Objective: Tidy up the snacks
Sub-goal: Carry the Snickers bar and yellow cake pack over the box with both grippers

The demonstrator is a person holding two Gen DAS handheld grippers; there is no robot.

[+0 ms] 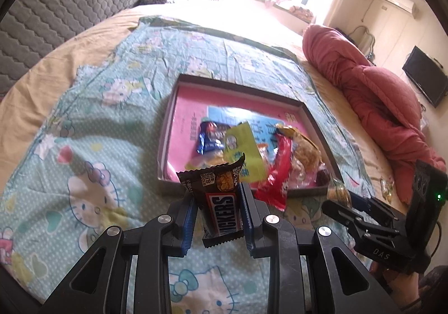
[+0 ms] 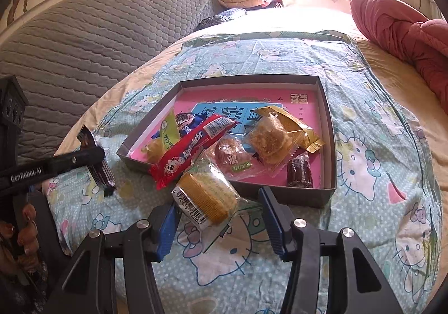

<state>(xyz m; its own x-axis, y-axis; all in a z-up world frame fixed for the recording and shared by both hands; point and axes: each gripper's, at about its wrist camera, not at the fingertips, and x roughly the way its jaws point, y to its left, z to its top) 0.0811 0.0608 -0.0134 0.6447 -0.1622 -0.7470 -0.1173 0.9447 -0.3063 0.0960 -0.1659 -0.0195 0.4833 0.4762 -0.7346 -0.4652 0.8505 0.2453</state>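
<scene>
My left gripper (image 1: 217,197) is shut on a brown Snickers bar (image 1: 221,210), held upright above the bed just before the box's near rim. The grey shallow box (image 1: 167,129) with a pink floor holds several snacks; a red Alpenliebe packet (image 1: 275,174) hangs over its front rim. My right gripper (image 2: 217,199) is shut on a clear-wrapped yellow wafer packet (image 2: 207,196), raised in front of the box (image 2: 326,123). In the left wrist view the right gripper (image 1: 340,196) shows at the right with the wafer packet (image 1: 337,190). In the right wrist view the left gripper (image 2: 95,157) holds the Snickers bar (image 2: 99,171).
The box lies on a Hello Kitty sheet (image 2: 364,174) spread over the bed. A rolled pink quilt (image 1: 378,106) lies along the right side, a grey quilted headboard (image 2: 84,42) on the left. One small wrapped candy (image 1: 387,188) rests on the bed beside the quilt.
</scene>
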